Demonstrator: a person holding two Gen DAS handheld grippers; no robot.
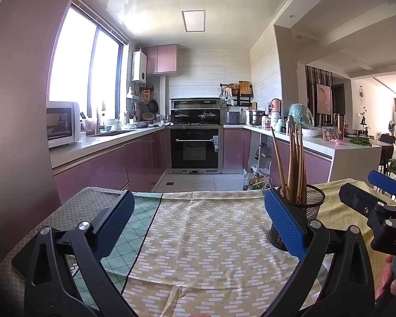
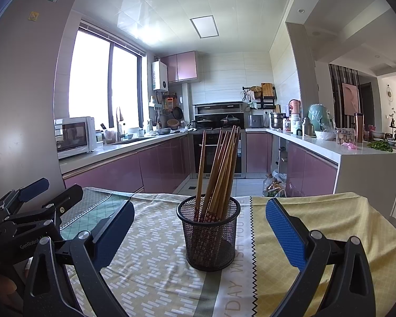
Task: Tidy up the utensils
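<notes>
A black mesh cup (image 2: 210, 235) stands upright on the cloth-covered table (image 2: 150, 269) and holds several brown wooden chopsticks (image 2: 219, 169) that lean to the right. My right gripper (image 2: 199, 224) is open and empty, its blue pads on either side of the cup and a little nearer than it. In the left wrist view the cup (image 1: 307, 206) with its chopsticks (image 1: 294, 163) is partly behind the right pad. My left gripper (image 1: 198, 224) is open and empty over the patterned cloth, left of the cup. Each gripper shows at the edge of the other's view.
The table carries patterned cloths: green at the left (image 1: 134, 227), beige in the middle, yellow at the right (image 2: 330, 227). Its far edge (image 1: 203, 192) drops to the kitchen floor. Beyond are pink cabinets, an oven (image 1: 194, 148) and a white counter (image 2: 343, 155).
</notes>
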